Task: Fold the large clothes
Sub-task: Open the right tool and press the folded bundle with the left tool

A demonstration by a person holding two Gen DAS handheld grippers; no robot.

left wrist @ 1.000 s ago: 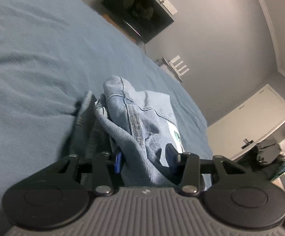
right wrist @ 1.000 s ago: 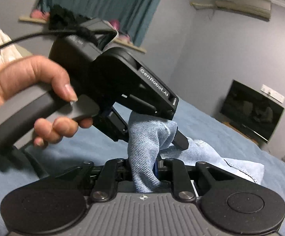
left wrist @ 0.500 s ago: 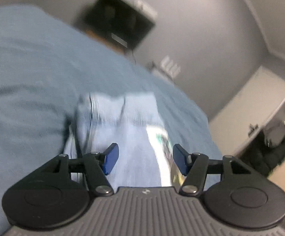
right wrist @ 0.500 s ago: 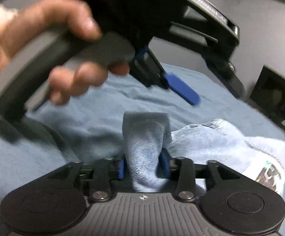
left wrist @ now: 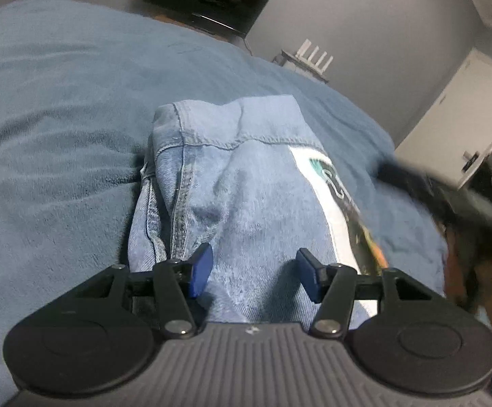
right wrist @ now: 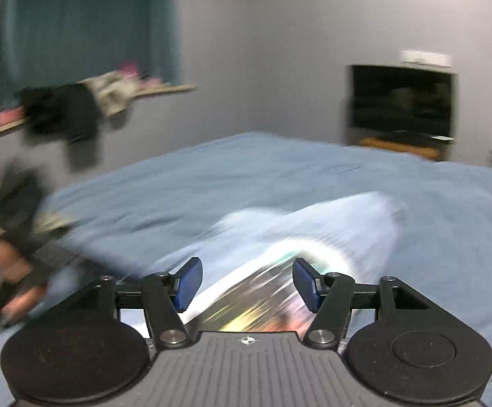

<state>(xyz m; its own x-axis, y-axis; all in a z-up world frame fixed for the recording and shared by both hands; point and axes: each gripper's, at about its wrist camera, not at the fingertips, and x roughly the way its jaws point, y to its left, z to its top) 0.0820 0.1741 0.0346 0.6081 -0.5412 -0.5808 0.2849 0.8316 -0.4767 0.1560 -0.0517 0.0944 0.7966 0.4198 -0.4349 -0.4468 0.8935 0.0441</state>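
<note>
On the bed (left wrist: 59,108), folded denim garment (left wrist: 246,183) runs lengthwise away from both tools; left tool (left wrist: 252,273) closing, right tool (right wrist: 244,283) opening, neither gripping

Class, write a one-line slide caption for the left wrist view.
Left gripper, jaws closing slightly but not gripping, poised over the folded light-blue denim garment lying on the blue bedspread.

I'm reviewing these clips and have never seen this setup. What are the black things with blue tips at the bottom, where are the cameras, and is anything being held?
No robot here: a person holds a two-finger tool in each hand, each with a camera looking along its fingers. One picture shows the left gripper, its jaws closing slightly; the other shows the right gripper, its jaws opening. Both hover over folded denim clothing on a blue bed. The blue fingers stand apart, gripping nothing. The right view is motion-blurred.
</note>
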